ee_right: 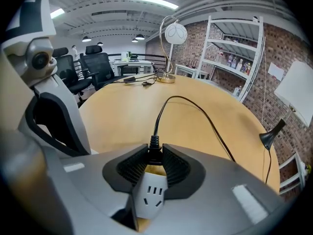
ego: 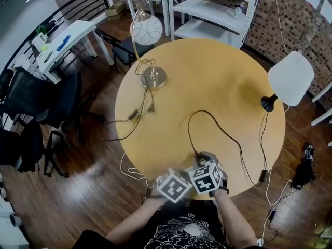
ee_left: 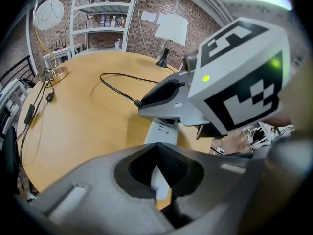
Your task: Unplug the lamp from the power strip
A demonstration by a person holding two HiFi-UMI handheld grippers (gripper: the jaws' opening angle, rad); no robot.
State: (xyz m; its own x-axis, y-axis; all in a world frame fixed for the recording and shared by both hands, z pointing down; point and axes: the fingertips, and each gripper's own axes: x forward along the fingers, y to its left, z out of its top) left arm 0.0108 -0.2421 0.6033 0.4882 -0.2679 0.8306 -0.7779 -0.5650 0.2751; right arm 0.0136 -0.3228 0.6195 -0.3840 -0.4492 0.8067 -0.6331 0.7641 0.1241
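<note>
At the table's near edge lies a white power strip (ee_right: 150,197). A black plug (ee_right: 154,143) sits in its end, and my right gripper (ee_right: 154,151) is shut on that plug. The plug's black cord (ego: 223,134) loops over the round wooden table (ego: 207,77) toward the black lamp with a white shade (ego: 290,79). My left gripper (ee_left: 157,146) is shut on the power strip (ee_left: 164,131), just beside the right one. In the head view only the two marker cubes (ego: 174,185) (ego: 207,178) show well; the strip is hidden beneath them.
A gold lamp with a globe shade (ego: 147,30) stands at the table's far left, its own cord and loose plug (ego: 150,108) lying on the wood. Black office chairs (ego: 36,102) stand to the left, white shelves (ego: 212,9) behind, and cables trail on the floor at the right.
</note>
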